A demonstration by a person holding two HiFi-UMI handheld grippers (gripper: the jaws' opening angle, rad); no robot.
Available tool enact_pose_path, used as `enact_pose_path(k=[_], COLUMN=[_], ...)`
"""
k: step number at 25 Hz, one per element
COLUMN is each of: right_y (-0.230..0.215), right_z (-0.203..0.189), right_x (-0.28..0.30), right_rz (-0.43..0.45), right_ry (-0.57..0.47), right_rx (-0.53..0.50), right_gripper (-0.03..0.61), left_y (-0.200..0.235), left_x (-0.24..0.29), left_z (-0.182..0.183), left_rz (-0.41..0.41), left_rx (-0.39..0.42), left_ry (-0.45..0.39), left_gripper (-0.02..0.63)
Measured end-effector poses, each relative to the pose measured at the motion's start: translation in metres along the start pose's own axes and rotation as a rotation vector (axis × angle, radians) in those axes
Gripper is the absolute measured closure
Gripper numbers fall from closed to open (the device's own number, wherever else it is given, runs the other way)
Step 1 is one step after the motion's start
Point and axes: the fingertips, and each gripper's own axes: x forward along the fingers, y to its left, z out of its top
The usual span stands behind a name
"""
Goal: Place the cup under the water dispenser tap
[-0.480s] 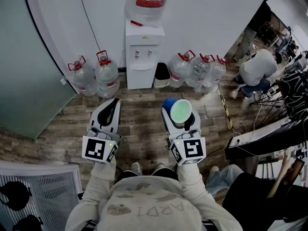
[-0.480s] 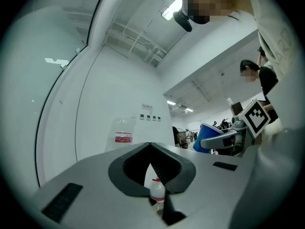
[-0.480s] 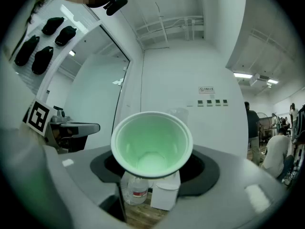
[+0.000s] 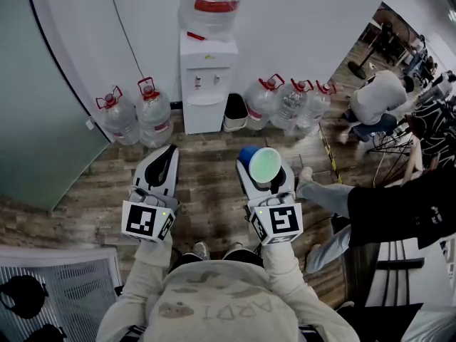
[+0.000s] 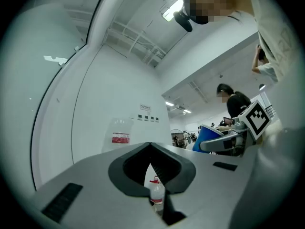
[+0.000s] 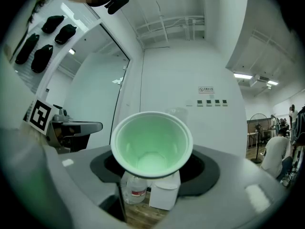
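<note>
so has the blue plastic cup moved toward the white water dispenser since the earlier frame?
No. In the head view the blue plastic cup keeps the same gap below the white water dispenser.

Shared office or lab workspace. A white floor-standing water dispenser (image 4: 207, 84) carrying an inverted bottle stands against a plain white wall (image 4: 306, 27), flanked by spare clear plastic water jugs with red caps (image 4: 154, 118) on wood-look plank flooring (image 4: 206, 184). At right, people (image 4: 376, 100) occupy an area of furniture and trailing cables.

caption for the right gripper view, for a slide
Right hand-held gripper holding an empty cup, water dispenser ahead on the floor
</note>
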Motion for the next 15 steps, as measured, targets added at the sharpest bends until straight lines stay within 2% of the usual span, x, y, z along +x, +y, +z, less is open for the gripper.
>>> enact_pose_path(k=[10, 15], right_y=[-0.002, -0.014], right_z=[-0.008, -0.011], right_x=[0.007, 0.03], right_rz=[-0.015, -0.014], right_ry=[0.014, 0.016], right_rx=[0.015, 0.023], right_gripper=[0.272, 0.272], left_y=[0.006, 0.017], left_x=[0.007, 0.025], left_z=[-0.01, -0.015], left_rz=[-0.02, -0.019], left_rx=[-0.011, -0.014], left_ry=[0.01, 0.02], left_gripper=[0.607, 0.607])
